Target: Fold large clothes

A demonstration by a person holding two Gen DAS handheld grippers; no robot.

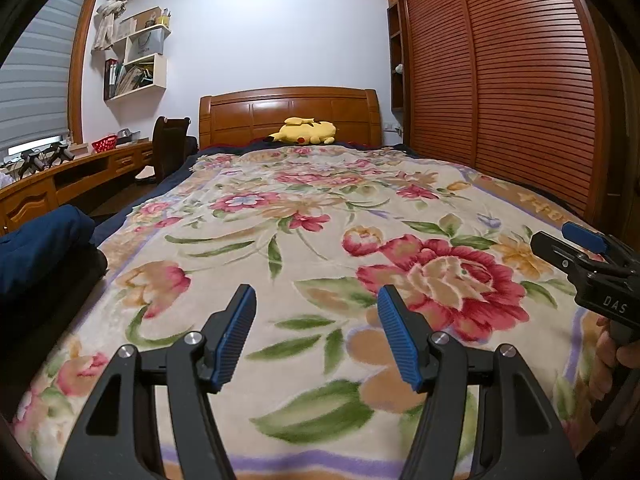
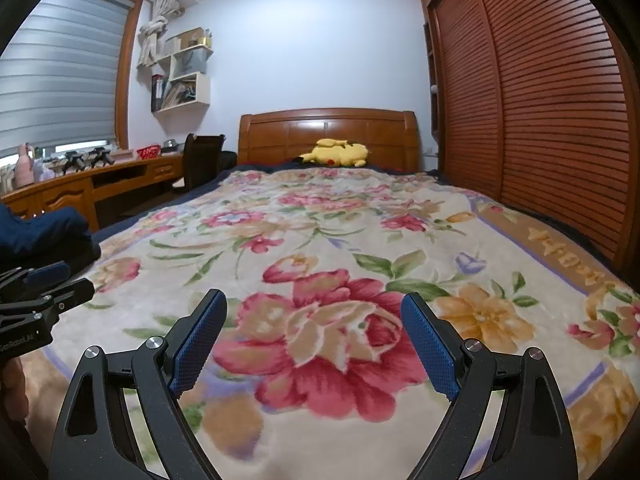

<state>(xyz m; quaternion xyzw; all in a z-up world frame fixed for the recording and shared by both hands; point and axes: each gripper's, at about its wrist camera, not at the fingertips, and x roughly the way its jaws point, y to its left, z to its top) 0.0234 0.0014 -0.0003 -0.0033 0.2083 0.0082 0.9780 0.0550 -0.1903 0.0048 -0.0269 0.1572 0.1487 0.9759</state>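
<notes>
The floral blanket (image 1: 320, 220) lies spread flat over the bed (image 1: 288, 114), stretching away ahead of and beneath both tools. On the left edge, beside the left tool (image 1: 316, 332), sits a folded dark blue bundle (image 1: 38, 248). A red basket (image 1: 105, 143) stands on the wooden surface (image 1: 80, 168); its contents cannot be made out. The left tool and the right tool (image 2: 314, 336) both have fingers spread wide apart, holding nothing, above the blanket.
</notes>
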